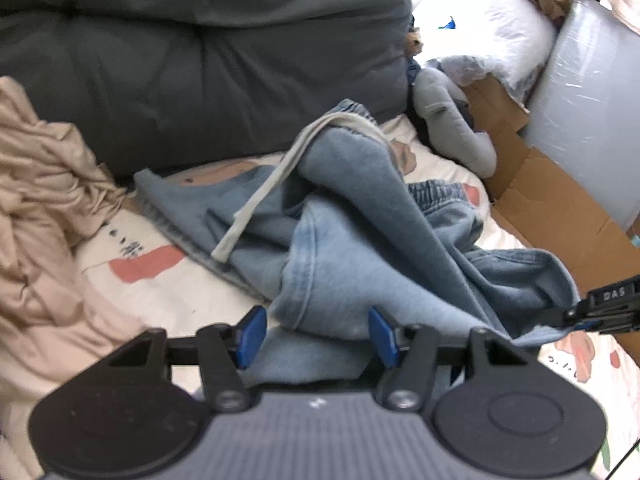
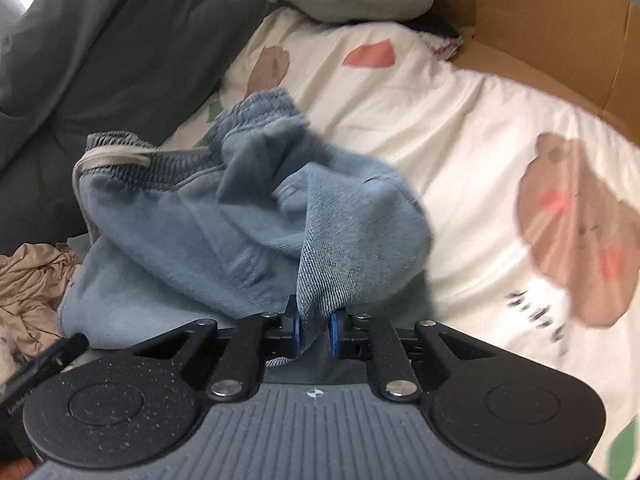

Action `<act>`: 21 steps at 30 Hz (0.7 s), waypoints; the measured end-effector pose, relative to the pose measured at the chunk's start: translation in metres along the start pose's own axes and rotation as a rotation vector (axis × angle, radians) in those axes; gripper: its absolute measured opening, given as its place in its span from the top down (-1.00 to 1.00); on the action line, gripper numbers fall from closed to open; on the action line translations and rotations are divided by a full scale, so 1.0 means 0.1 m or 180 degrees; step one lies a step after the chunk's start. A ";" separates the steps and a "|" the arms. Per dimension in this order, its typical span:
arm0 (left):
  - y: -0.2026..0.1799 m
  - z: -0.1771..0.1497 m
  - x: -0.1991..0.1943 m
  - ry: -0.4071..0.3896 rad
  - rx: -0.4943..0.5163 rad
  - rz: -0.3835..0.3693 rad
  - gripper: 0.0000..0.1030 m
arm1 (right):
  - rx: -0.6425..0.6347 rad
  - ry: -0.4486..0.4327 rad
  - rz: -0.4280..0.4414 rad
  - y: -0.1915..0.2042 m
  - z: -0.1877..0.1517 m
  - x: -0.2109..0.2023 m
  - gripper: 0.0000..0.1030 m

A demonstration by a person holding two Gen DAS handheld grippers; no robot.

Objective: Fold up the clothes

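Observation:
Crumpled light blue sweatpants point(image 1: 340, 240) with an elastic waistband and a pale drawstring point(image 1: 256, 200) lie in a heap on the printed bedsheet point(image 1: 160, 300). My left gripper point(image 1: 316, 336) is open, its blue pads point(image 1: 250, 336) wide apart on either side of a fold of the pants without pressing it. My right gripper point(image 2: 315, 330) is shut on a bunched edge of the sweatpants point(image 2: 240, 220), with the fabric rising from between its pads. In the left wrist view the right gripper point(image 1: 576, 314) pinches the cloth at the far right.
A dark grey cushion point(image 1: 200, 60) runs along the back. A rumpled beige garment point(image 1: 40, 180) lies at the left. A grey plush pillow point(image 1: 452, 120) and an open cardboard box point(image 1: 560, 220) border the right. The cream sheet point(image 2: 460, 140) carries bear prints.

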State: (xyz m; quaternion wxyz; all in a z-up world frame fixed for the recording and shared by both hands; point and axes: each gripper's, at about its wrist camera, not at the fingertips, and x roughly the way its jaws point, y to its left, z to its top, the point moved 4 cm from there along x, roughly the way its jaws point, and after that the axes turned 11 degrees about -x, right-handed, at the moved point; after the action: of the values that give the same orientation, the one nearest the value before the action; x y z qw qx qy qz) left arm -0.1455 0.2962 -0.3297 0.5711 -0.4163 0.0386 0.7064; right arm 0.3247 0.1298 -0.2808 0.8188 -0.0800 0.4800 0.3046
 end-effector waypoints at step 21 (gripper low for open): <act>-0.08 0.46 0.05 -0.0164 -0.0153 -0.0270 0.77 | -0.0794 0.0080 -0.0446 -1.02 0.61 -0.27 0.86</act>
State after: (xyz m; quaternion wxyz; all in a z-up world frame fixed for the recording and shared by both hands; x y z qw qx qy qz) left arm -0.1639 0.3268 -0.2993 0.5911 -0.4129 -0.0107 0.6928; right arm 0.4188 0.0624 -0.2428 0.8157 -0.2183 0.4418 0.3029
